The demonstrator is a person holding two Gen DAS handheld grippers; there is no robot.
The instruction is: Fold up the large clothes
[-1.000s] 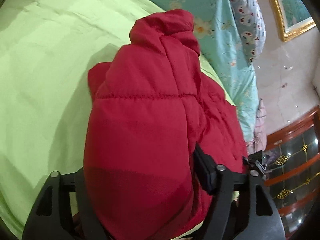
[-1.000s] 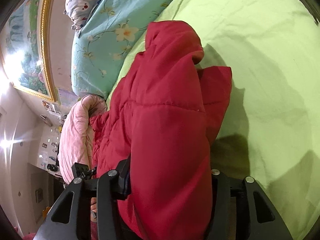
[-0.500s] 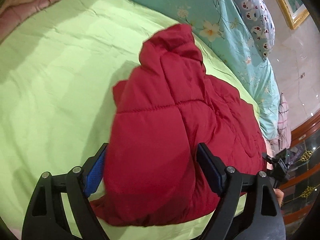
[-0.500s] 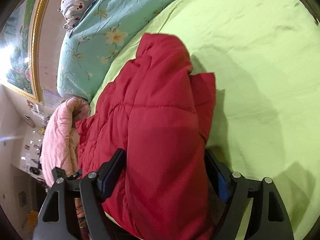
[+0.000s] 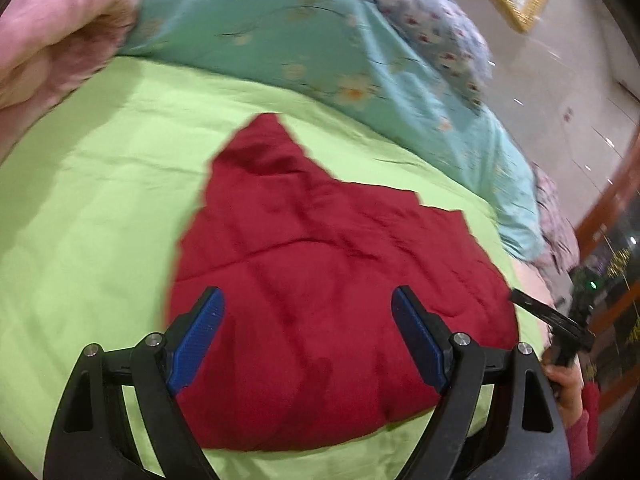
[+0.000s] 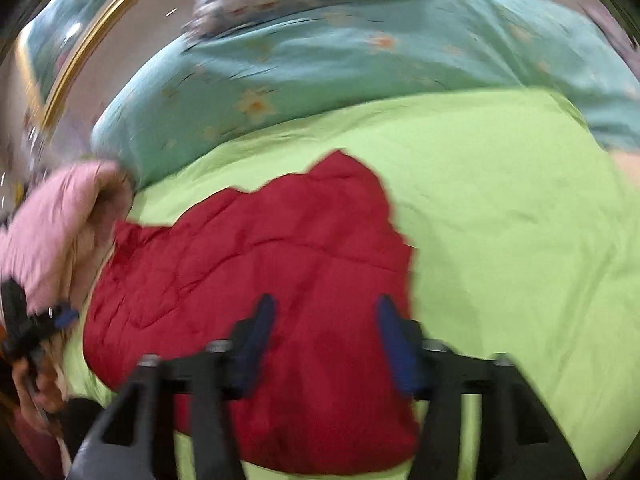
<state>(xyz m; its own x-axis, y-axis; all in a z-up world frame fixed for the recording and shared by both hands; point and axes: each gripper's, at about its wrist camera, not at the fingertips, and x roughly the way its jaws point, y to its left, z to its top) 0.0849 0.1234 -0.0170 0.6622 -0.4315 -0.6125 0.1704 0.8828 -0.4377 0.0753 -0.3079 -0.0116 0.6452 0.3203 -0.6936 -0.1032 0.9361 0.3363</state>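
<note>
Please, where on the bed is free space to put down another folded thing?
Bare green sheet lies left of the red jacket, up to the pink blanket. Crowded: the teal quilt along the far side, and the pink garment touching the jacket's right edge.

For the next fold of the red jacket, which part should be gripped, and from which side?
Probably the near hem of the red jacket, approached from the near bed edge: it lies flat on the green sheet, with this thick rounded edge closest to the open left gripper.
</note>
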